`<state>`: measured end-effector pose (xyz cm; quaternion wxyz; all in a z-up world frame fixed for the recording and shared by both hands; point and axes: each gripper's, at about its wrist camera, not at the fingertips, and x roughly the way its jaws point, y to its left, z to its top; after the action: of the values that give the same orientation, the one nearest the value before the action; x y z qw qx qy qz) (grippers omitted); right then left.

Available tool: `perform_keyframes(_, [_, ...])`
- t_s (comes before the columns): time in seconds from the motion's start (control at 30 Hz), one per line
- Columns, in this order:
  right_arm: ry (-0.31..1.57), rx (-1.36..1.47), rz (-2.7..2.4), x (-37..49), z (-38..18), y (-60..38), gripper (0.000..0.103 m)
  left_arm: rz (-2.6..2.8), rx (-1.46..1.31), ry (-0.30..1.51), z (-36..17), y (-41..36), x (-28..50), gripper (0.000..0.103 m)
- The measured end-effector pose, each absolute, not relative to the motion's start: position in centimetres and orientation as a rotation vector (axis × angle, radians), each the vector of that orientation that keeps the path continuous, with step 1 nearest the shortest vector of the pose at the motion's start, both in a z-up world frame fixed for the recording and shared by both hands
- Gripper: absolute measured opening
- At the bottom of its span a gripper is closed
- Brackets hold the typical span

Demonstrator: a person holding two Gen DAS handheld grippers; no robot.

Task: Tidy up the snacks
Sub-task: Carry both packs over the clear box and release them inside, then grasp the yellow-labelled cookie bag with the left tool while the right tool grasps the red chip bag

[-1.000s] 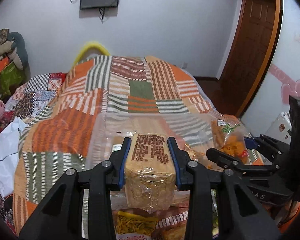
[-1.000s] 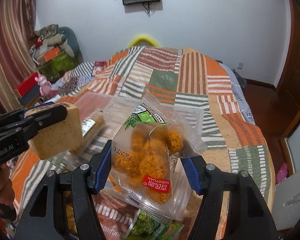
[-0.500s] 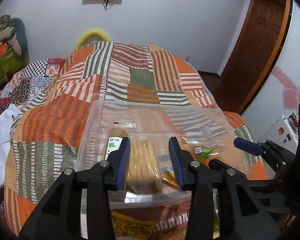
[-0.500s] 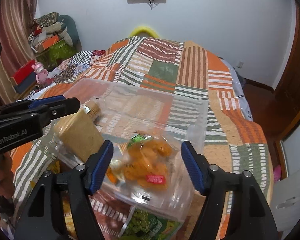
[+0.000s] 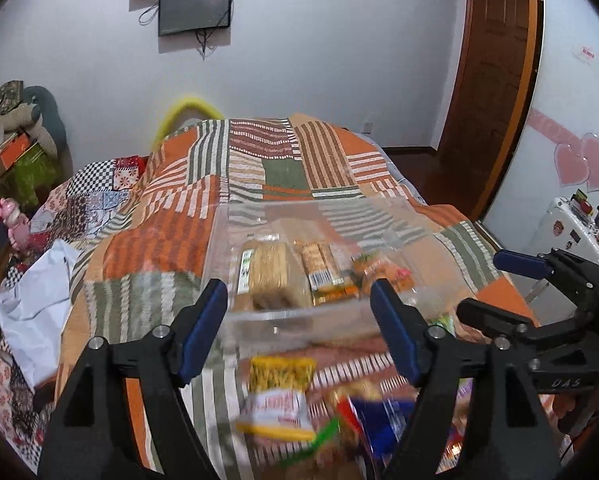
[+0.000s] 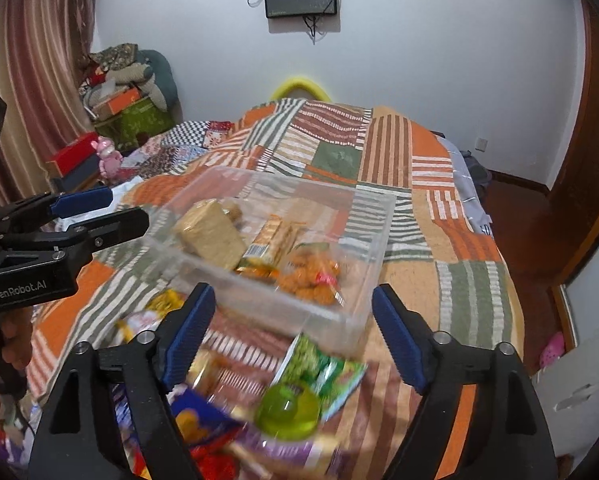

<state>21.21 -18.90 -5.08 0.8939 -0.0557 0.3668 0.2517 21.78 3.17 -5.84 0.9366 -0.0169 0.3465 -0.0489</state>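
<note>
A clear plastic bin [image 5: 235,224] [image 6: 363,312] sits on the patchwork bed. Inside lie a tan wafer block [image 5: 269,274] [image 6: 209,234], a striped cracker pack [image 5: 323,272] [image 6: 269,244] and an orange puff bag [image 5: 383,270] [image 6: 309,278]. My left gripper [image 5: 299,328] is open and empty, held just in front of the bin. My right gripper [image 6: 293,332] is open and empty, at the bin's near wall. Loose snacks lie in front: a yellow noodle pack [image 5: 277,392], a green pea bag [image 6: 319,364], a green jelly cup [image 6: 287,410].
The patchwork quilt [image 5: 279,168] covers the bed, which runs to the far wall. White cloth [image 5: 31,292] lies at the bed's left edge. A wooden door [image 5: 487,80] stands at the right. Each gripper shows in the other's view, the right one [image 5: 539,300] and the left one [image 6: 59,236].
Both grippers let go of their snacks, the wafer block and the orange puff bag, which now lie in the bin. Both jaws opened wide and drew back toward me.
</note>
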Motion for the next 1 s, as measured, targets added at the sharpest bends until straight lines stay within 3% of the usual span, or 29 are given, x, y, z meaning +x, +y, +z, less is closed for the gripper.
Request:
perform_keyframes(0.2, [0.763, -0.091, 0.530, 17.9, -5.4, -19.5, 0.086, -0.105, -0.047, 0.714, -6.1, 3.5, 16.6, 0.083])
perform_keyframes(0.7, [0.956, -0.115, 0.614, 11.7, -11.7, -17.5, 0.088, -0.065, -0.063, 0.837, -11.0, 4.9, 9.2, 0.083])
perform_keyframes(1.0, [1.048, -0.156, 0.651, 11.2, -14.4, -15.3, 0.088, -0.097, -0.068, 0.872, -12.1, 4.3, 8.7, 0.083])
